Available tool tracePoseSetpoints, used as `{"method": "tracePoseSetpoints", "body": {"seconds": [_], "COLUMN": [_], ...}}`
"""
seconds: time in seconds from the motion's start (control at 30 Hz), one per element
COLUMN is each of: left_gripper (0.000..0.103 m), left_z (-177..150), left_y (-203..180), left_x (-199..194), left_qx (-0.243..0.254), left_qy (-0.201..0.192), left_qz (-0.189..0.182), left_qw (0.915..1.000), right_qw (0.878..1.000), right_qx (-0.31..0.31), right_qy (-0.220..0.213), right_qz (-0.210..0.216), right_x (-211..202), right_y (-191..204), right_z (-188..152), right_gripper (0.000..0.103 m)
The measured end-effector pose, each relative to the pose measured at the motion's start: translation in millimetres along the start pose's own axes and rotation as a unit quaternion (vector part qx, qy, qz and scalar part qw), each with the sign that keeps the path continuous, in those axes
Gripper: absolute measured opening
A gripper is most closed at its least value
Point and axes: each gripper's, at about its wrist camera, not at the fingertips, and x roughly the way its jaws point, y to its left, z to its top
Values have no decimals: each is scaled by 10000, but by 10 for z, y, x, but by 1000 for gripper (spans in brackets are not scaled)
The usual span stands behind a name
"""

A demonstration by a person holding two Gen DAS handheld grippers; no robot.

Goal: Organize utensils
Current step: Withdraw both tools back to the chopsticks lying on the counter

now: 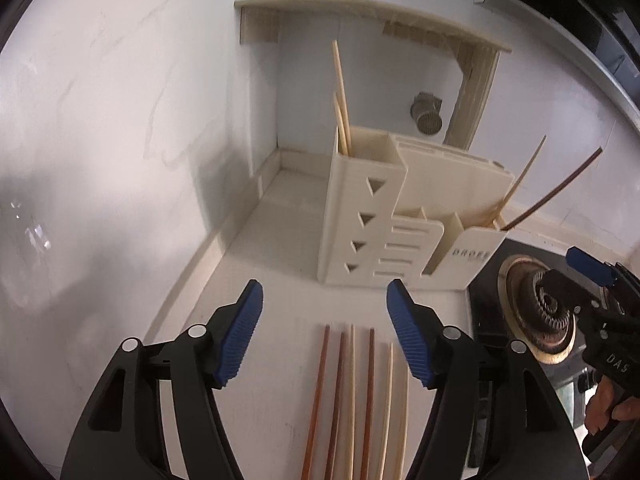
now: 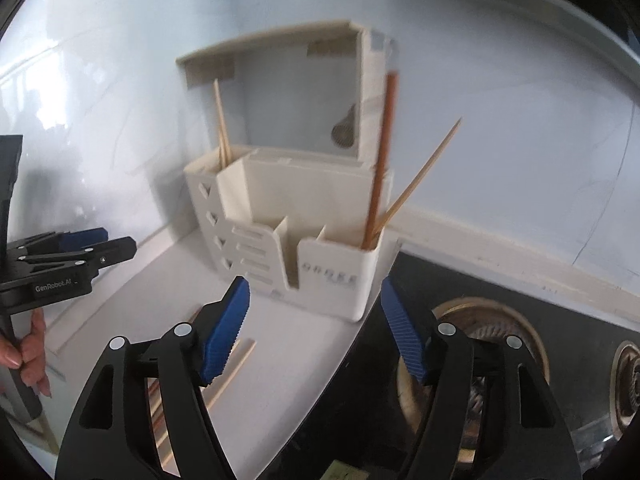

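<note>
Cream plastic holder stands on white desk, triangle and slot cutouts in front wall. Six thin chopsticks lie flat before it between my left tool fingers: three reddish-brown, three pale. Tall left bin holds pale sticks. Right bin: one reddish stick and one pale stick. Left tool spread, empty. Right tool spread, empty, near holder's right corner. Ribbed blue pads.
</note>
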Motion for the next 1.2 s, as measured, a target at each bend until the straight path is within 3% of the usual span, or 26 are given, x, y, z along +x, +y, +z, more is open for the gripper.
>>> {"method": "tracePoseSetpoints", "body": {"seconds": [0.17,0.47,0.73,1.2], "left_gripper": [65,71,71,69], "left_z": [-121,-374,-592,-788], "left_y": [38,165,243,250], "left_x": [64,179,359,553], "left_qx": [52,160,422,821], "left_qy": [340,984,1750,2491], "left_qz": [-49,-39,-83,-214], "left_qw": [9994,9950,9836,9648], "right_qw": [9997,9941,9847,9627], "right_qx": [-43,199,366,622], "right_qy": [234,1045,1681,2626], "right_qz": [41,192,265,181], "right_x": [55,274,456,661], "right_y": [107,265,407,569], "right_z": [-81,-297,-467,-697], "right_gripper": [69,70,75,75]}}
